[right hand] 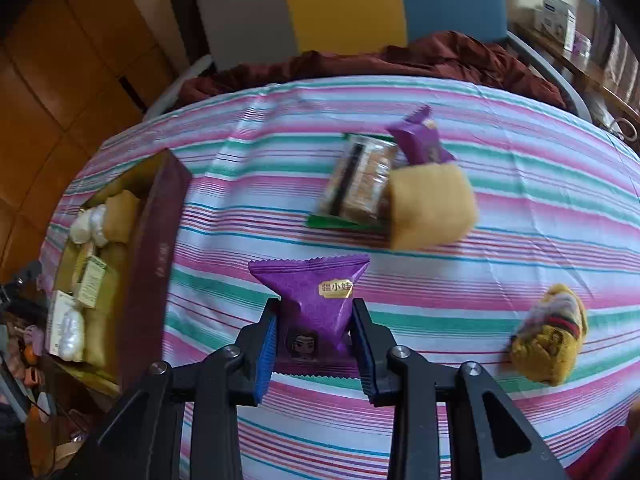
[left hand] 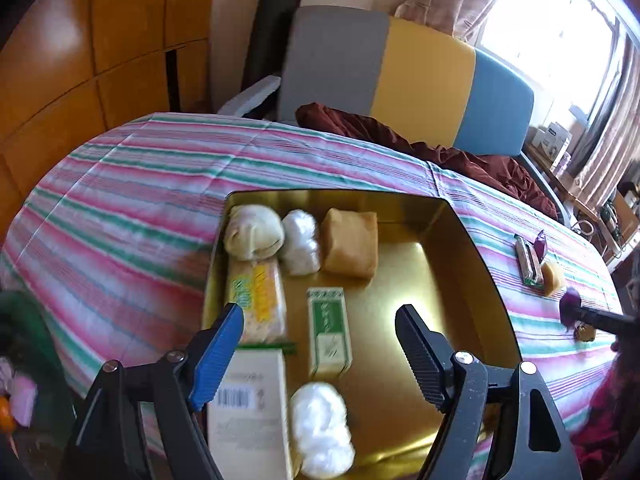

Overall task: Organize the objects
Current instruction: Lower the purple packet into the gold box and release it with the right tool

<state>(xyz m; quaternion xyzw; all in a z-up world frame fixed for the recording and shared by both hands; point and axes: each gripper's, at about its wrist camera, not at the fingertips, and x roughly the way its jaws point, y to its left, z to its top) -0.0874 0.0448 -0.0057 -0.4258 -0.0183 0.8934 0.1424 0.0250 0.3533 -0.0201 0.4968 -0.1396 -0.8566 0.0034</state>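
left gripper (left hand: 320,326) fingers apart | right gripper (right hand: 314,344) clamps one purple packet (right hand: 316,300) | tin (left hand: 472,240): seven items

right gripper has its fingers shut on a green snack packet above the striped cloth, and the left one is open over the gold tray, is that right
Not quite: the packet is purple, not green. The right wrist view shows the right gripper with its fingers shut on a purple snack packet above the striped cloth. The rest holds: the left gripper is open over the gold tray.
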